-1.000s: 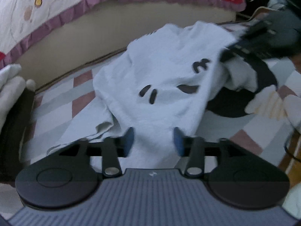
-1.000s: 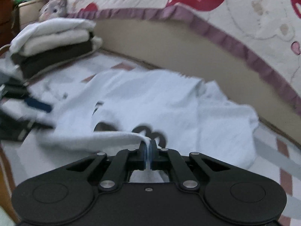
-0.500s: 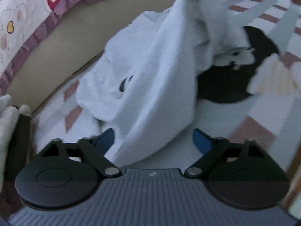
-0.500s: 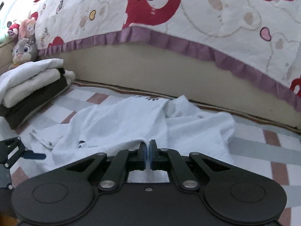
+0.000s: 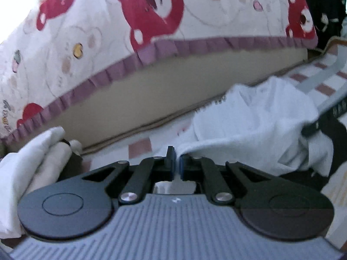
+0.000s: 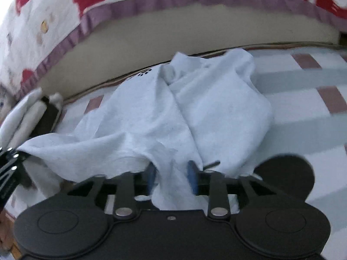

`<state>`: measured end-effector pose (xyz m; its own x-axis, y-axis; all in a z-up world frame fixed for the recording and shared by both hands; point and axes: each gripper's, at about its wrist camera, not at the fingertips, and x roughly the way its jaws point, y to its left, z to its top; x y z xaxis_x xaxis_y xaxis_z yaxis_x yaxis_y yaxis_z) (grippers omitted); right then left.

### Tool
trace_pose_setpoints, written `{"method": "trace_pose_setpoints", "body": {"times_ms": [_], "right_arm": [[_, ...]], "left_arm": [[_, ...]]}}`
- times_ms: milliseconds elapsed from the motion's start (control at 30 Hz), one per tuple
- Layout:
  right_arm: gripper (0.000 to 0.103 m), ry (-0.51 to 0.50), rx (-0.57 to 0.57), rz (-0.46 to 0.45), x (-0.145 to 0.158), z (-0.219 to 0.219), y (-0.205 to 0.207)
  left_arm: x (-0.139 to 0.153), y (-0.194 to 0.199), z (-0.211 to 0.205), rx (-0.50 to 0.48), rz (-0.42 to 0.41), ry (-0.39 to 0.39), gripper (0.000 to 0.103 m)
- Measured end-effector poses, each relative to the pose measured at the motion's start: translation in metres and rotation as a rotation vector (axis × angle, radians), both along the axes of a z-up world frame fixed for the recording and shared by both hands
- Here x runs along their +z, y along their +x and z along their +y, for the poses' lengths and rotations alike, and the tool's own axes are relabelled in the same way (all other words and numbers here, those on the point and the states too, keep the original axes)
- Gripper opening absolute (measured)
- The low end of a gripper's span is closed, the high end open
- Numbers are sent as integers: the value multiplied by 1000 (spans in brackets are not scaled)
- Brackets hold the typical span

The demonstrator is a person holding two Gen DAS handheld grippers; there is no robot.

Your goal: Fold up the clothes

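A white garment [image 6: 169, 117] lies crumpled on the checked mat, its far end by the bed base. It also shows in the left wrist view [image 5: 256, 121]. My left gripper [image 5: 176, 164] is shut on an edge of the garment, which runs off to the right from the jaws. My right gripper [image 6: 172, 177] has its jaws partly open with a fold of the garment hanging between the blue pads. The left gripper's black frame [image 6: 8, 173] shows at the left edge of the right wrist view, at the garment's left corner.
A bed with a bear-print quilt [image 5: 130, 26] and beige base [image 6: 173, 30] borders the far side. A stack of folded clothes [image 5: 32, 156] sits left. A dark garment [image 6: 286, 173] lies on the mat [image 6: 303, 108] under the white one.
My left gripper closed on the garment's edge and lifted level. My right gripper's jaws opened partly, with the cloth still between them, and it dropped lower.
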<state>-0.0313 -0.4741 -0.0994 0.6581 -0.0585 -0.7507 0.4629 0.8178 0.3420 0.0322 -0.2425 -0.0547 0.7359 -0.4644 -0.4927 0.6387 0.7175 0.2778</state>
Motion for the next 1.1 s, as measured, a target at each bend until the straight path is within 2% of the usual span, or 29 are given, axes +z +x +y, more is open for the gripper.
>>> {"method": "trace_pose_setpoints", "body": {"times_ms": [67, 133, 167, 267, 433, 567, 700, 767, 933, 967, 1000, 1033, 1100], "right_arm": [[51, -57, -36, 17, -8, 15, -7], [53, -25, -50, 32, -18, 20, -19], [53, 13, -58, 27, -23, 20, -27], [54, 88, -86, -21, -38, 18, -46], [58, 71, -119, -27, -49, 17, -52], [60, 11, -105, -6, -50, 24, -48], [70, -146, -109, 41, -49, 33, -42], [71, -198, -113, 49, -48, 34, -42], [75, -184, -144, 12, -55, 20, -38], [73, -185, -143, -6, -57, 19, -37], [53, -186, -127, -32, -58, 19, -37], [24, -181, -109, -56, -57, 18, -36], [17, -194, -101, -97, -50, 18, -40]], "left_arm": [[7, -1, 2, 14, 10, -35, 4], [15, 0, 4, 28, 58, -78, 4], [19, -4, 3, 27, 54, -82, 4], [29, -14, 0, 24, 29, -81, 3], [38, -24, -3, 40, -3, -58, 4], [45, -31, -6, 53, -29, -40, 4], [48, -36, -6, 64, -46, -17, 4], [46, -37, -4, 69, -45, -7, 4], [48, -39, 2, 82, -21, -8, 4], [51, -38, 3, 82, -8, -16, 4], [55, -37, 5, 81, 6, -25, 4], [59, -36, 7, 81, 24, -32, 4], [65, -32, 10, 84, 53, -42, 4]]}}
